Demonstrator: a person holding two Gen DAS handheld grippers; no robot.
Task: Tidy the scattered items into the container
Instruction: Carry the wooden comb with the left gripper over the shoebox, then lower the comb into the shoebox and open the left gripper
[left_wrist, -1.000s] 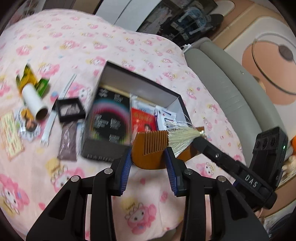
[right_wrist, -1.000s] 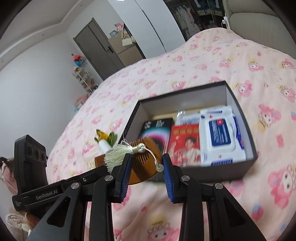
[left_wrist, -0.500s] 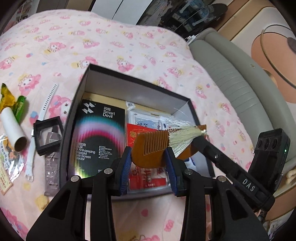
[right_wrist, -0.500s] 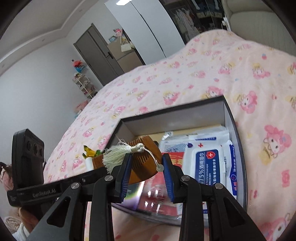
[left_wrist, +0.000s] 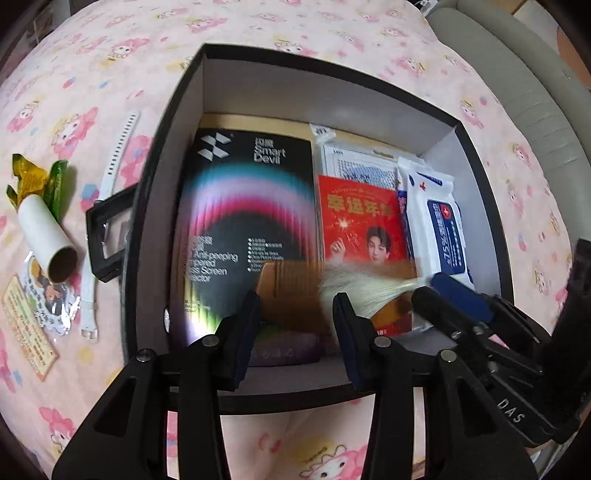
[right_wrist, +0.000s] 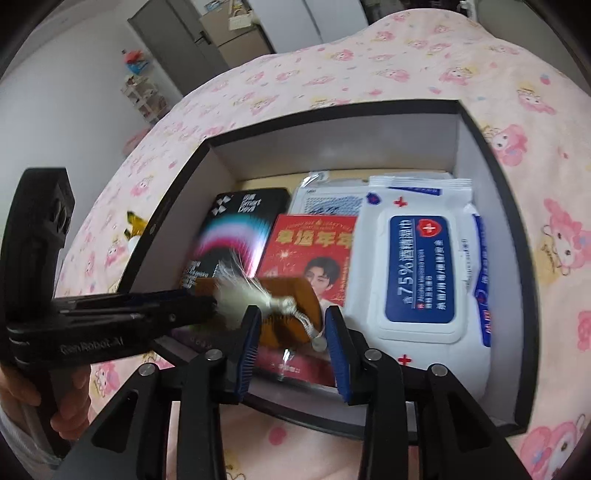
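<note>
The left gripper (left_wrist: 297, 314) and the right gripper (right_wrist: 291, 332) both hang over the near end of the black rectangular cardboard box (left_wrist: 173, 122) on the bed with the pink cartoon-print cover (left_wrist: 110, 55); between them sits the brown wooden comb with a cream tassel (left_wrist: 291, 295), blurred. From the left wrist the comb lies between the blue pads of the left gripper, at about 6 o'clock in the box, but the blur hides whether they clench it or have released it. From the right wrist the comb's rounded end and tassel cord lie between the right gripper's pads with a gap showing on the cord side, so its hold cannot be told either. In the box lie a black screen-protector pack with rainbow arc (left_wrist: 243, 206), a red printed envelope (left_wrist: 362, 225) and a white wet-wipes pack with blue label (right_wrist: 417, 269). Outside at 9 o'clock lie a white cardboard tube (left_wrist: 46, 236), a white watch strap (left_wrist: 118, 151) and a green and yellow wrapper (left_wrist: 33, 181)
</note>
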